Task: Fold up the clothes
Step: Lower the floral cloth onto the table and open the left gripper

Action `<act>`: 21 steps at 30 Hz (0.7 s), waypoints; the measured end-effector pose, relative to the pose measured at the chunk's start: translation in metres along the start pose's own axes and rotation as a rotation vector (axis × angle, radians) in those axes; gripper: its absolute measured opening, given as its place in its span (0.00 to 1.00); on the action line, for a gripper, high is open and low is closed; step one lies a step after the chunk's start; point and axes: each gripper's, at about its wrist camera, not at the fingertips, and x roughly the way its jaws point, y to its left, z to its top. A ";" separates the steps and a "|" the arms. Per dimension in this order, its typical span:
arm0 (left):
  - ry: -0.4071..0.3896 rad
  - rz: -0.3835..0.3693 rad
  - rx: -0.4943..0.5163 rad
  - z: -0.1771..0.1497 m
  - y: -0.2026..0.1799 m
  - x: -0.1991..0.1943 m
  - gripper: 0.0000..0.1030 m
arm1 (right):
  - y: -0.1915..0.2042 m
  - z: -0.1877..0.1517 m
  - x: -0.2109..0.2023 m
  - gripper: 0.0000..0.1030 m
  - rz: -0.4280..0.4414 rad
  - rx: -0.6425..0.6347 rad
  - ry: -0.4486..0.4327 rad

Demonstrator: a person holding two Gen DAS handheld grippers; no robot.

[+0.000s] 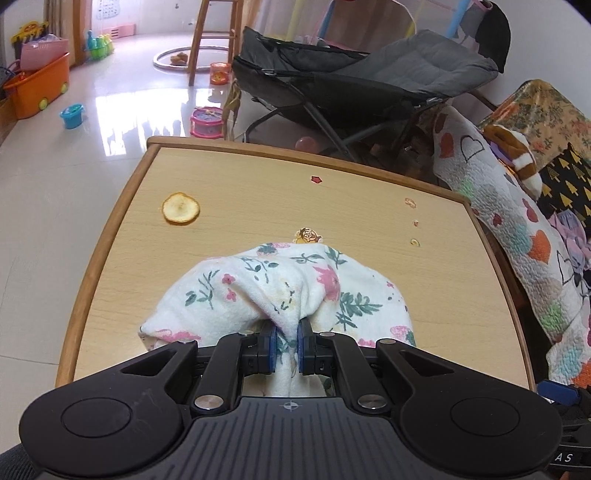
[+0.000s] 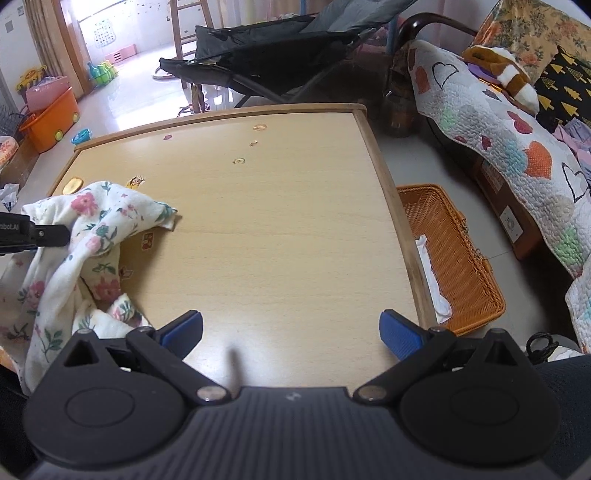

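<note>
Folding barely starting: left gripper is pinching the floral garment, bunched and unfolded at the table's near-left corner, while right gripper is hovering wide open, holding nothing, over the table's near edge.

A light wooden table with a raised rim stands on a glossy pale tiled floor. Beyond its far edge sits a dark reclining chair; further off, a wooden stool. Beside the table lies an orange wicker basket, near a heart-patterned quilt. Daylight glares off the floor.
</note>
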 end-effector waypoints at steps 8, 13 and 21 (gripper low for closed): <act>0.009 -0.007 0.012 0.004 -0.003 0.017 0.10 | 0.002 0.003 0.005 0.99 0.000 0.000 0.000; 0.009 -0.005 0.015 0.010 -0.007 0.027 0.11 | 0.001 0.004 0.009 0.99 0.006 -0.014 0.004; -0.008 -0.032 0.024 0.018 -0.010 0.040 0.18 | -0.009 0.021 -0.002 0.99 0.057 -0.085 -0.062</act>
